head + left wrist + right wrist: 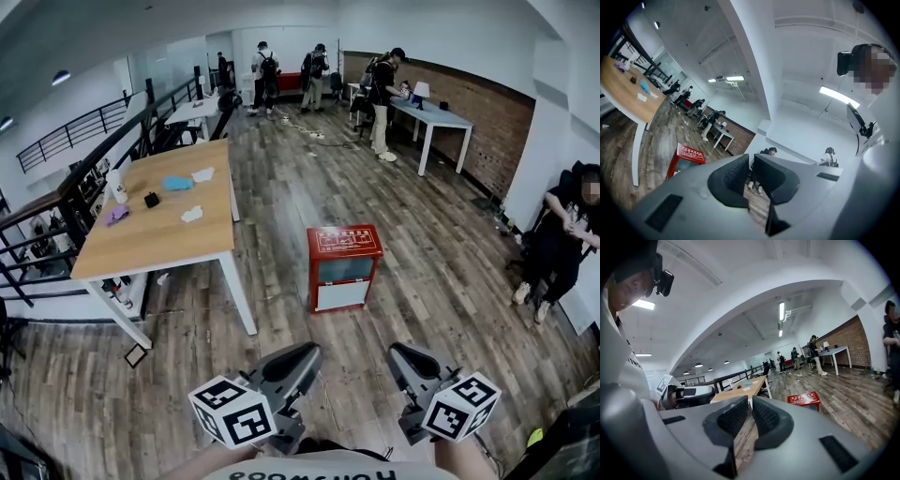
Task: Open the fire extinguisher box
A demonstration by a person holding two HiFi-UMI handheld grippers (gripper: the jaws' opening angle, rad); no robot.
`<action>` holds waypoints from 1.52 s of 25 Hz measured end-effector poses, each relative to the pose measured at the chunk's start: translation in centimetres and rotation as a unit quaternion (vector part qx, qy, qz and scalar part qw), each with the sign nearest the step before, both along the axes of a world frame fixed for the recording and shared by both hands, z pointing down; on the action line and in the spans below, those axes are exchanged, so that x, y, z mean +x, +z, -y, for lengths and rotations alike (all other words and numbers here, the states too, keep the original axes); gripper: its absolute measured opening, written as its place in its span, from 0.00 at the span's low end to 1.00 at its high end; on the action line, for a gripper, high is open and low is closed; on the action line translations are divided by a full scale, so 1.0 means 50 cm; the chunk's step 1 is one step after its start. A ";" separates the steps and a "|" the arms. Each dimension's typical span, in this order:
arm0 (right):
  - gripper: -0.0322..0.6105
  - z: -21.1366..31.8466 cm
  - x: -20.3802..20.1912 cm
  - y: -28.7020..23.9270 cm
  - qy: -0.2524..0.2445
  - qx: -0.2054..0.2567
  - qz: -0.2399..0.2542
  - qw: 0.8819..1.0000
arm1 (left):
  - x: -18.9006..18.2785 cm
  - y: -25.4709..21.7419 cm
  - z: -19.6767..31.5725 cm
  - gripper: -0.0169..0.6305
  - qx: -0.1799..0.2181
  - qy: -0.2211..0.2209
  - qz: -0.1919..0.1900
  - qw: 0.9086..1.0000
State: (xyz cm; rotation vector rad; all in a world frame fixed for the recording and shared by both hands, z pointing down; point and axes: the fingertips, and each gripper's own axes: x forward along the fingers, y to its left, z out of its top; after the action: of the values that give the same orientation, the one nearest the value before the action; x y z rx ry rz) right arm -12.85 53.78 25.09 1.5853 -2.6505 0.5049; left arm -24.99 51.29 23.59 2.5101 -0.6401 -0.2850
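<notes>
Wood-plank floor runs the length of an open room, with a brick wall on the right and a black railing on the left. On that floor ahead of me stands the red box, upright, its printed lid on top and its pale front panel facing me and looking closed. It sits just to the right of the desk, near the desk's front right leg and apart from it. On the desk lie a blue cloth, two white scraps, a purple item near the left edge and a small black object. I hold my left hand-held gripper low and well short of the box, its jaws together with nothing between them. My right hand-held gripper is level with it, jaws likewise closed and empty. One person sits against the right wall, and others stand at the far end by a white desk.
</notes>
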 end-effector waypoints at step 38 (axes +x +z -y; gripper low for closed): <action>0.07 0.252 0.376 0.041 0.016 -0.035 -0.062 0.997 | 0.279 0.076 0.233 0.05 0.041 -0.091 0.092 0.991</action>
State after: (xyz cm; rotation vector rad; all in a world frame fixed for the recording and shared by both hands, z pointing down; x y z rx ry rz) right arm 5.95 41.16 27.15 1.5877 -2.4926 0.4797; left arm -11.03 39.67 27.37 2.5799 -0.9516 -0.1490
